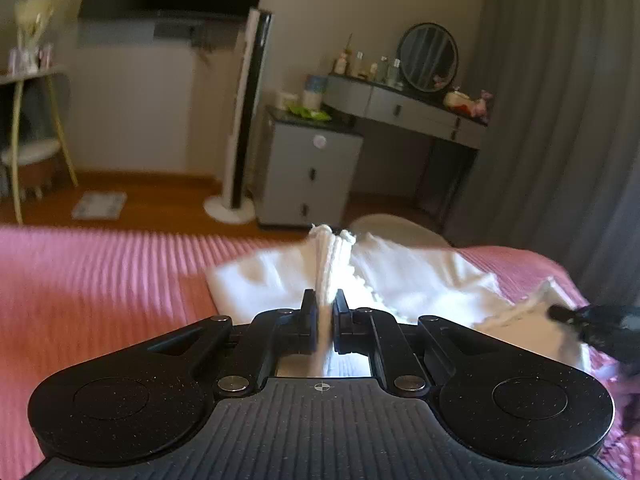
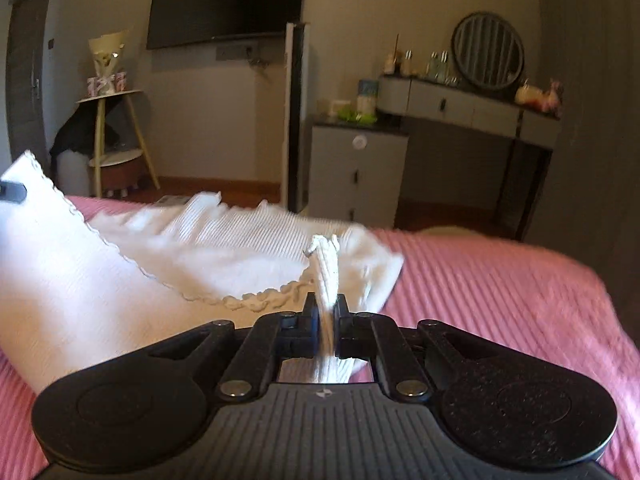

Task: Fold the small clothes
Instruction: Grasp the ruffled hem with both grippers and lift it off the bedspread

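Note:
A small white ribbed garment (image 1: pixel 416 276) with a scalloped edge lies partly lifted over the pink bed cover (image 1: pixel 100 280). My left gripper (image 1: pixel 324 300) is shut on a bunched fold of its near edge. In the right wrist view the same white garment (image 2: pixel 224 248) sags between the two grips, and my right gripper (image 2: pixel 326 304) is shut on another bunched fold. The right gripper's dark tip (image 1: pixel 580 320) shows at the right edge of the left wrist view, holding the cloth's far corner. The left gripper's tip (image 2: pixel 12 192) shows at the left edge of the right wrist view.
The pink ribbed bed cover (image 2: pixel 500 292) stretches to both sides. Beyond the bed's far edge stand a grey drawer cabinet (image 1: pixel 308 172), a white tower fan (image 1: pixel 240 120), a dressing table with a round mirror (image 1: pixel 428 58), grey curtains (image 1: pixel 560 120) and a small side table (image 2: pixel 112 132).

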Available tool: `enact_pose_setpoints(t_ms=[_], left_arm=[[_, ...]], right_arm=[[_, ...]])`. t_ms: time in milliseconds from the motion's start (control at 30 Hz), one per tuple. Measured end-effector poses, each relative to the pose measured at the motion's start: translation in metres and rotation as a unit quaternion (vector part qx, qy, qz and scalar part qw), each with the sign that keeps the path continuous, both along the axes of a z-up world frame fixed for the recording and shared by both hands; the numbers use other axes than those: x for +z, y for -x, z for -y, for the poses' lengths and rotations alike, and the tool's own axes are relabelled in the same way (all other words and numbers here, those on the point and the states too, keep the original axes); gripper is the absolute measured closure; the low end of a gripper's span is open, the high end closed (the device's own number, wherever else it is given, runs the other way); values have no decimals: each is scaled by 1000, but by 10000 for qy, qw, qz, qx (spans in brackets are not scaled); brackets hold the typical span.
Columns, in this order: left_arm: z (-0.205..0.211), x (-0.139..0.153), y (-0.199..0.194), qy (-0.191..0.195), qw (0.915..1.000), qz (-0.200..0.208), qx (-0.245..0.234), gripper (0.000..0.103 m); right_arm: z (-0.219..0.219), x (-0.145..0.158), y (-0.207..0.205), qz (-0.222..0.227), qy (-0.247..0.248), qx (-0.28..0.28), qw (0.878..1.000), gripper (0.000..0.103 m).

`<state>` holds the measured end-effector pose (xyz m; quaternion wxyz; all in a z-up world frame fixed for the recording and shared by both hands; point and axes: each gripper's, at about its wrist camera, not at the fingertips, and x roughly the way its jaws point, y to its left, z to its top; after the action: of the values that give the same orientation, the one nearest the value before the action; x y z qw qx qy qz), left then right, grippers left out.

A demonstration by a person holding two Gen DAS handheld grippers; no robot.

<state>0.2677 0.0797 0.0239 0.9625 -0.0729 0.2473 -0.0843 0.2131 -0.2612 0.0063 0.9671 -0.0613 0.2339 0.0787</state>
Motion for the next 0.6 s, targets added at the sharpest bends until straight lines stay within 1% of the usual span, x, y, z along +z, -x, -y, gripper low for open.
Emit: enact_pose_setpoints(t_ms=[133, 267, 333, 400, 500, 600], left_arm=[[-3, 3, -47, -108, 9995, 28, 303, 94], [-11, -3, -98, -128, 9969, 11, 780, 94], [-15, -7, -119, -97, 9958, -19, 907, 94], [-16, -13, -139, -163, 9947, -50, 1014, 94], [-17, -27, -164, -389, 9921, -150, 1186, 93], [-22, -40, -178, -380, 9894, -250, 1380, 93]], right_arm=[[-11, 2, -50, 200, 349, -307, 9987, 97], [-19, -5, -112, 165, 610, -652, 9959, 97], [-26, -9, -139, 171, 735, -731, 9945, 97], [-34, -13, -162, 218, 886, -683, 9935, 97], [-47, -23, -190, 315, 1126, -674, 9909, 97], [-52, -36, -209, 326, 1223, -792, 9888, 97]])
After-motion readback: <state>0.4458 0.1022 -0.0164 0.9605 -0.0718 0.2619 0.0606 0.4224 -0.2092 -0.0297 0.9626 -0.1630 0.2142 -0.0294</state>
